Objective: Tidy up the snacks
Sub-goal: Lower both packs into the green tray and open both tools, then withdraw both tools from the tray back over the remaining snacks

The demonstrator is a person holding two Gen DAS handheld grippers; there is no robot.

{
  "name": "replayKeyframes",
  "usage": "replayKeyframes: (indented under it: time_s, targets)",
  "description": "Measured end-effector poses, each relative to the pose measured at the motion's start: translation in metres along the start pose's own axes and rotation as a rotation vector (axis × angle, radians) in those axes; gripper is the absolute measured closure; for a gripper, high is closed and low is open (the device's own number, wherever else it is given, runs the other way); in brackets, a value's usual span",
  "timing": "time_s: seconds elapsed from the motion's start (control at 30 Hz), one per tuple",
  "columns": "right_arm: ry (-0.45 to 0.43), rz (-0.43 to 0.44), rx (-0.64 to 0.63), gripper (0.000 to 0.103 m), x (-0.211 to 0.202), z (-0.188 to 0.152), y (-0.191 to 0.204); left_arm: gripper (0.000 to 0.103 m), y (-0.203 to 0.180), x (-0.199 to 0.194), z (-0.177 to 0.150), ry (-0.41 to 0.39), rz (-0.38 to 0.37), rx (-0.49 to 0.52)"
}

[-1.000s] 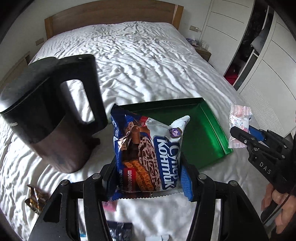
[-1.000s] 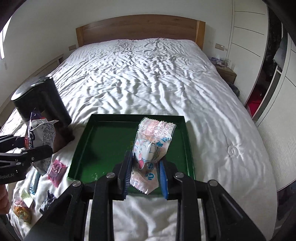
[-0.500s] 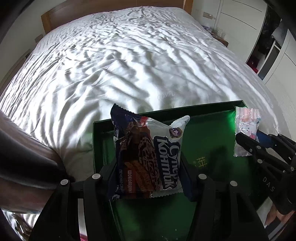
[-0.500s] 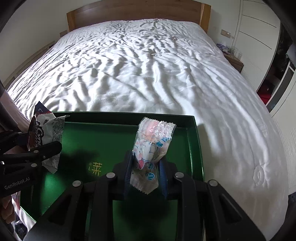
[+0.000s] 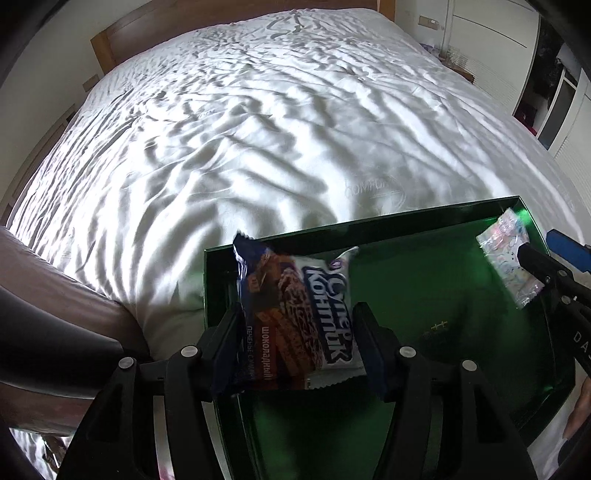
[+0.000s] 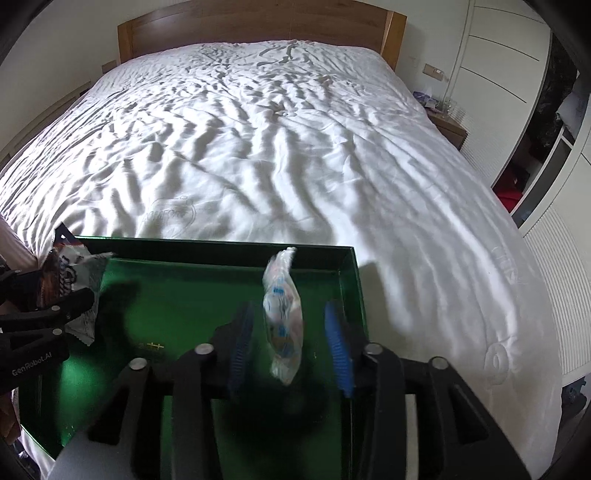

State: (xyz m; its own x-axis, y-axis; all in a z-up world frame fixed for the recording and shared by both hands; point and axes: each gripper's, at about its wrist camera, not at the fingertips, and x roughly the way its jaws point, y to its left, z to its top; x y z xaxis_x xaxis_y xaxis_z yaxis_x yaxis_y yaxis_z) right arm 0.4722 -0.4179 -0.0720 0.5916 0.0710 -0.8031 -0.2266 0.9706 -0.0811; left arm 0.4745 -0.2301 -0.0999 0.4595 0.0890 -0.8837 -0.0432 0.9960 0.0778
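My left gripper (image 5: 295,321) is shut on a blue and white chocolate cookie packet (image 5: 295,317) and holds it over the left end of the green tray (image 5: 461,214). In the right wrist view my right gripper (image 6: 288,325) is open over the right end of the tray (image 6: 351,280). A small pink and white candy packet (image 6: 282,317) is between its blue pads (image 6: 336,343), blurred and touching neither pad. That packet also shows at the right of the left wrist view (image 5: 509,254), and the cookie packet shows at the left of the right wrist view (image 6: 74,280).
The tray lies on a wide white rumpled bed (image 6: 277,129) with a wooden headboard (image 6: 255,26). A dark kettle (image 5: 48,325) stands close to the left of the tray. White wardrobe doors (image 6: 498,66) and a bedside table (image 6: 448,125) are to the right.
Both grippers moved forward and lower over the tray. My right gripper opened and the candy packet came loose between its pads. My left gripper still holds the cookie packet.
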Motion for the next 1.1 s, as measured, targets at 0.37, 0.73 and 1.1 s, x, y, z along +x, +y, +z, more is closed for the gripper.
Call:
replayKeyframes:
  time_s: [0.37, 0.73, 1.1]
  targets:
    - [-0.056, -0.015, 0.067, 0.051, -0.047, -0.007, -0.016, 0.035, -0.002, -0.037, -0.007, -0.065, 0.003, -0.009]
    - [-0.082, -0.041, 0.080, 0.051, -0.118, -0.046, -0.007, 0.035, 0.006, -0.095, -0.067, -0.061, -0.123, 0.001]
    - [-0.113, 0.016, 0.090, 0.051, -0.209, -0.099, 0.023, 0.035, 0.134, -0.189, -0.145, -0.114, -0.060, -0.041]
